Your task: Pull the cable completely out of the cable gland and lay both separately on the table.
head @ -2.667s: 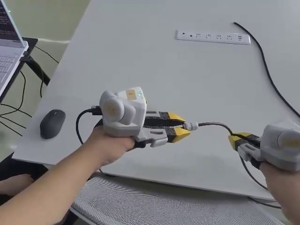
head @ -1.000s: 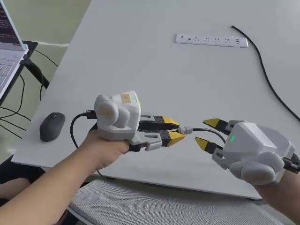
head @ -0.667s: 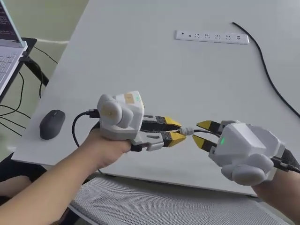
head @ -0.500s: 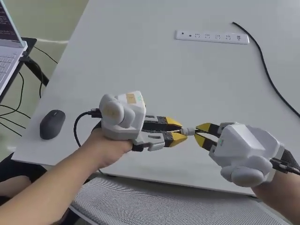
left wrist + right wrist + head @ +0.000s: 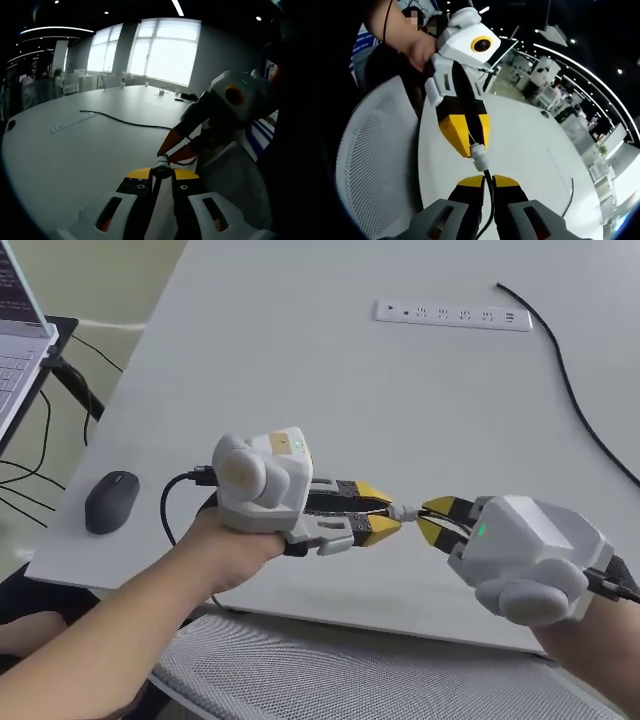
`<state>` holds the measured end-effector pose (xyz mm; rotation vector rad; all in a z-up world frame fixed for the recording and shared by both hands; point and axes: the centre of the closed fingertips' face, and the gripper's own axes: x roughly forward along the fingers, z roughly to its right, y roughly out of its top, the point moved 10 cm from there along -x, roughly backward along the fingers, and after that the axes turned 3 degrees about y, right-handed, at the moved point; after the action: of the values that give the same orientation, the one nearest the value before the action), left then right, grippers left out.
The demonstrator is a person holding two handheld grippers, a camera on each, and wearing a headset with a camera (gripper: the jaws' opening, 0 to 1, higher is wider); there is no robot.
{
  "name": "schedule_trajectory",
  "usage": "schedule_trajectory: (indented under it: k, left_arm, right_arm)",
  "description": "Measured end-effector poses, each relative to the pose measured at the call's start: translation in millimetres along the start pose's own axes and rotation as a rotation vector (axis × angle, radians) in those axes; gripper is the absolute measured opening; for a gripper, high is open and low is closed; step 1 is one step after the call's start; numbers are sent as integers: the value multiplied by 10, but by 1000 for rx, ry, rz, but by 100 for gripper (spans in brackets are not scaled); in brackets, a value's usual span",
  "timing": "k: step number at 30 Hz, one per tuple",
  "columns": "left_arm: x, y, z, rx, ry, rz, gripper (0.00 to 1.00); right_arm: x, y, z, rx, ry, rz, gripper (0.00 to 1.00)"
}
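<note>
Protruding from left tongs (image 5: 384,511): cable gland (image 5: 405,511).

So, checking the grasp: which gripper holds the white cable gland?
The left gripper, shut on the cable gland; the right gripper clamps the black cable just beyond it.

The head view looks forward and down from above the tabletop's (image 5: 300,370) near edge. Each gripper view looks close along its own tongs, the left tongs (image 5: 161,174) and right tongs (image 5: 489,180) facing each other; all three share the cable gland (image 5: 405,511) and cable (image 5: 490,196).
</note>
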<state>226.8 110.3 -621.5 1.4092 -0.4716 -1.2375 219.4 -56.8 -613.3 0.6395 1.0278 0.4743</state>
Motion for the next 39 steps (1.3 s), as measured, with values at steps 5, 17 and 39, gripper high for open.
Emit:
schedule_trajectory:
  k: [5, 17, 39]
  left_arm:
    - [-7, 11, 5, 1, 5, 5, 15]
    - [-16, 43, 24, 16, 11, 18, 15]
    - [-55, 49, 10, 22, 14, 26, 15]
  right_arm:
    - [-14, -66, 30, 27, -9, -13, 0]
    - [-31, -320, 121, 211, -47, -29, 0]
    - [30, -897, 139, 738, -55, -88, 0]
